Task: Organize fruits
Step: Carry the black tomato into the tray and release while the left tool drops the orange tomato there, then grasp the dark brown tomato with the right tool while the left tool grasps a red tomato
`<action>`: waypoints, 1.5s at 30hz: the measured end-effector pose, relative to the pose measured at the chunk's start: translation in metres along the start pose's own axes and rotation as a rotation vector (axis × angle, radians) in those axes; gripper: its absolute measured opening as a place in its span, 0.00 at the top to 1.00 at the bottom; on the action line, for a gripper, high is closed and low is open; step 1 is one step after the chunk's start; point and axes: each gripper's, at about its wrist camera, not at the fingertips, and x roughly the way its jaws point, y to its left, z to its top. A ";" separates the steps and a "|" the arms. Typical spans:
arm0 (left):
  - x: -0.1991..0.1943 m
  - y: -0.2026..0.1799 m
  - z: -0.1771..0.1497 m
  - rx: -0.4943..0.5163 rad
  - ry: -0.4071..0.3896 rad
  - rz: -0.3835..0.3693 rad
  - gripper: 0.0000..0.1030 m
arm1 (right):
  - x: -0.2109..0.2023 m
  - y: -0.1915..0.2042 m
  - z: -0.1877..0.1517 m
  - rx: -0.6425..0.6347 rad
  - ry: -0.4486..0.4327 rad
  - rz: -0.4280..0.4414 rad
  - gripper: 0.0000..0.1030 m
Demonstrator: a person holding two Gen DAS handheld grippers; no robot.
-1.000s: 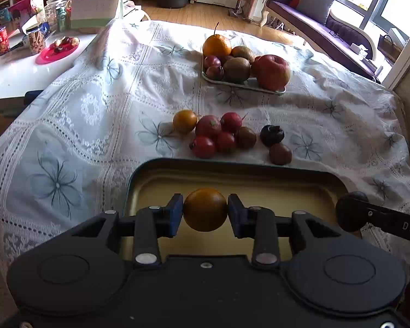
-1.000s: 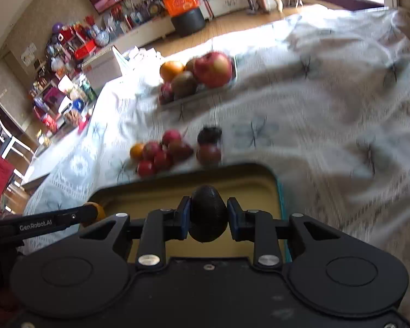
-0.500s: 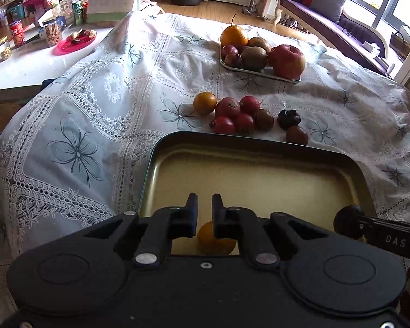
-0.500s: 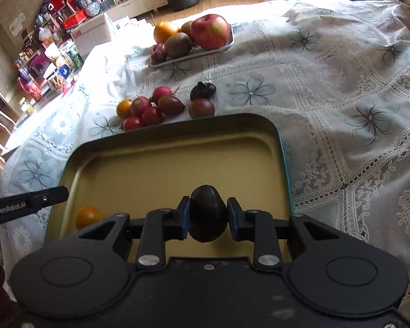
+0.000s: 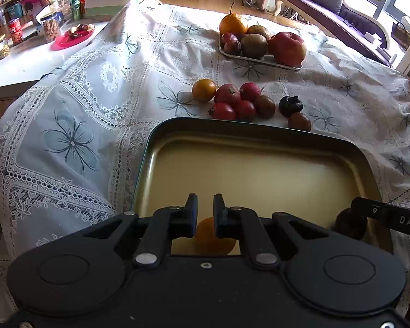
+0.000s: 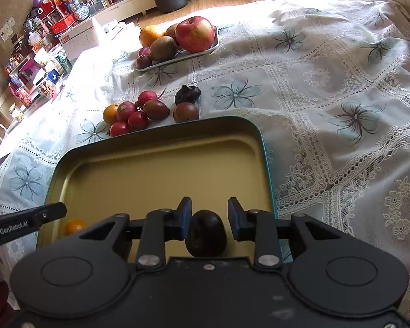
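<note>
My left gripper point(image 5: 205, 207) is matte black plastic with blue-edged finger pads point(image 5: 192, 209), silver pivot screws and two round embossed discs. My right gripper point(image 6: 209, 213) matches; white "GenRobot.AI" and "DAS" lettering marks the fingers' outer sides.

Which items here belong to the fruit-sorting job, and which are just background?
Job: gold tray; orange fruit and dark fruit in it; loose fruit cluster; fruit plate.
Background: red dish; jars; sofa.
</note>
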 end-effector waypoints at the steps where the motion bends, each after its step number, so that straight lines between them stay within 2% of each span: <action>1: 0.000 0.000 0.000 0.001 0.001 0.000 0.84 | 0.000 0.000 0.000 -0.001 -0.001 0.001 0.69; 16: -0.001 0.000 0.004 -0.002 0.001 -0.005 0.84 | -0.006 0.003 0.003 -0.013 -0.021 0.007 0.69; 24: 0.001 -0.001 0.037 0.015 -0.016 -0.019 0.84 | -0.010 0.010 0.037 -0.026 -0.073 0.025 0.68; 34: 0.037 -0.001 0.103 0.027 0.009 -0.004 0.82 | 0.038 0.021 0.097 -0.019 -0.017 0.042 0.64; 40: 0.062 -0.001 0.114 0.021 0.053 -0.009 0.82 | 0.072 0.028 0.115 -0.027 0.013 0.026 0.56; 45: 0.077 0.001 0.115 0.014 0.084 -0.015 0.81 | 0.099 0.038 0.117 -0.051 0.050 -0.006 0.52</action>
